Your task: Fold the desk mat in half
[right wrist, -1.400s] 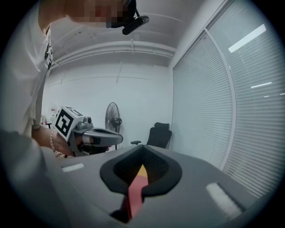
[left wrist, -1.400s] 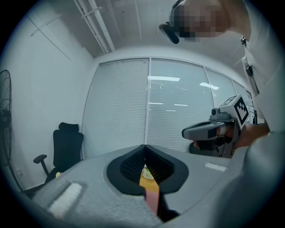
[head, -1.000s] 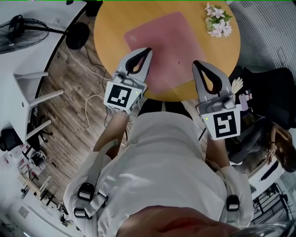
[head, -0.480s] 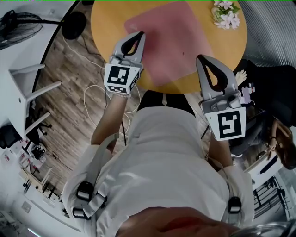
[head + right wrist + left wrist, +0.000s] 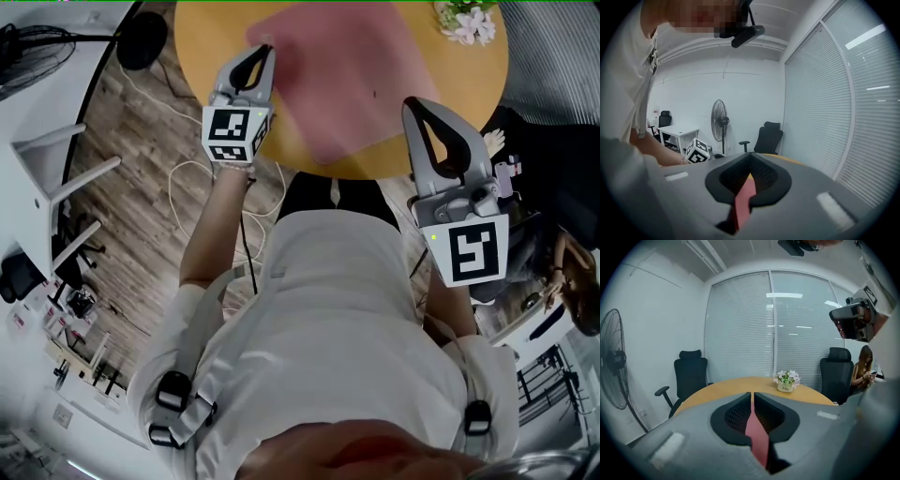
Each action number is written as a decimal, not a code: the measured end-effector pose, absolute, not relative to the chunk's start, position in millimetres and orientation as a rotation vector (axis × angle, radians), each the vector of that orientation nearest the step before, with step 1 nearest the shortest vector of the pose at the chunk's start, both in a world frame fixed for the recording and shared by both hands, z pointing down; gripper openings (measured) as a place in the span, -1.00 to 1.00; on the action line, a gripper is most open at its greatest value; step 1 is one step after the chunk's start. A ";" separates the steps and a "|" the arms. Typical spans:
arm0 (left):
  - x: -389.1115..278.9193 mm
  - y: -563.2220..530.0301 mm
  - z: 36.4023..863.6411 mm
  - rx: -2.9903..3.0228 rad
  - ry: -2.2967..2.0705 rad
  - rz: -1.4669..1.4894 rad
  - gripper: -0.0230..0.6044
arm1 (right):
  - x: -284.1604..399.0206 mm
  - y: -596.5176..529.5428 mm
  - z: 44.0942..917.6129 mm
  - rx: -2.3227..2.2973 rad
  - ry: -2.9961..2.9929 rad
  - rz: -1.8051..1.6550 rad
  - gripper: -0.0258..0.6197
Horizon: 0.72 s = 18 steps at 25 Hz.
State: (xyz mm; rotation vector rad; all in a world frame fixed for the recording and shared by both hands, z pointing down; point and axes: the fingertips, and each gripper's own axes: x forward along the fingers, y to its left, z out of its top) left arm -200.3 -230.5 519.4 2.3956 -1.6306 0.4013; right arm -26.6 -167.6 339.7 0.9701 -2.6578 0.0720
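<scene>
The left claw [image 5: 266, 49] sits at the left edge of the pink desk mat [image 5: 352, 89]. Its jaws stand a narrow slit apart, having just been opening, and the mat's edge runs between them. The right claw [image 5: 411, 101] is closed flat on the mat's right edge, with a pink strip running back from its tips.

In the head view the mat spreads between and ahead of both claws over the round table [image 5: 202, 56]. It looks smeared there, and its far side runs off the top of the picture. How far it is lifted or doubled over cannot be made out. Each claw's body covers the spot where it meets the mat. The flower pot [image 5: 466, 21] beyond the right claw is also cut off at the top.
</scene>
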 end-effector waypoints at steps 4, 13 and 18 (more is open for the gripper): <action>-208.7 -236.8 545.9 2.355 -1.614 0.434 -0.82 | -25.1 -166.2 346.6 0.969 -2.646 0.089 -0.91; -229.1 -259.1 603.3 2.308 -1.596 0.553 -0.74 | -20.9 -174.0 368.4 0.964 -2.621 0.130 -0.91; -248.0 -270.4 636.3 2.252 -1.596 0.614 -0.71 | -25.5 -178.5 380.9 0.940 -2.606 0.161 -0.91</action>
